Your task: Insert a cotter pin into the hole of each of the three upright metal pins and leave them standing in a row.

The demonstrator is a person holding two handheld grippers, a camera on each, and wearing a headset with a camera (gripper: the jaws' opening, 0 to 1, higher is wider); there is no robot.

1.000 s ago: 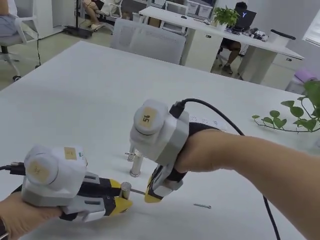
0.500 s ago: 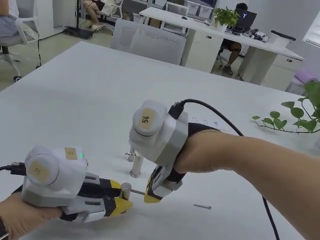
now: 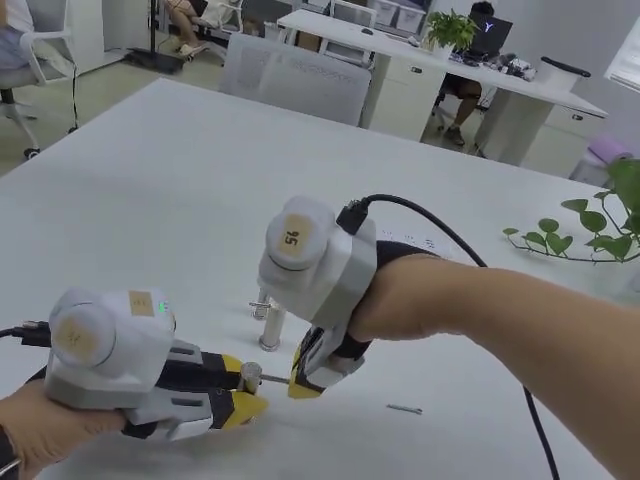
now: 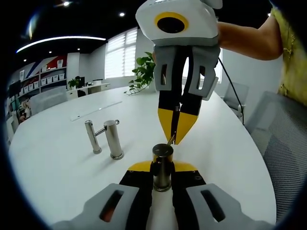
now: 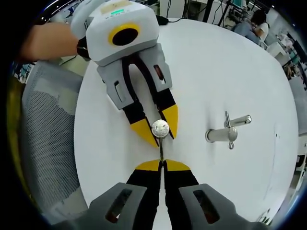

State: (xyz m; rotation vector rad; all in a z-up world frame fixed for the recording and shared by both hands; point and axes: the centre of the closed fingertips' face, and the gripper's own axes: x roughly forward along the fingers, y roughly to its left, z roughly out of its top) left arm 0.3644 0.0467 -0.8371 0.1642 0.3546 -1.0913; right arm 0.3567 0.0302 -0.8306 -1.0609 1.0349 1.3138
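My left gripper point(image 3: 243, 392) point(image 4: 163, 168) is shut on a short steel pin point(image 3: 251, 376) point(image 4: 162, 164) and holds it upright just above the table. My right gripper point(image 3: 303, 386) point(image 5: 162, 166) is shut on a thin cotter pin point(image 3: 275, 380) point(image 5: 161, 151). The cotter's tip meets the head of the held steel pin point(image 5: 160, 128). The right gripper point(image 4: 176, 133) comes in from behind that pin in the left gripper view. Two other metal pins point(image 3: 268, 330) point(image 4: 113, 139) stand close together farther back, with a cotter pin point(image 4: 100, 130) through one. A loose cotter pin point(image 3: 404, 409) lies to the right.
The white table point(image 3: 150, 190) stretches far back and to the left. A leafy plant point(image 3: 590, 225) hangs over its right edge. The right gripper's black cable point(image 3: 450, 245) arcs over the forearm. Office chairs point(image 3: 295, 80) and desks stand beyond the table.
Both grippers have barely shifted. The cotter pin's tip stays at the head of the held steel pin.
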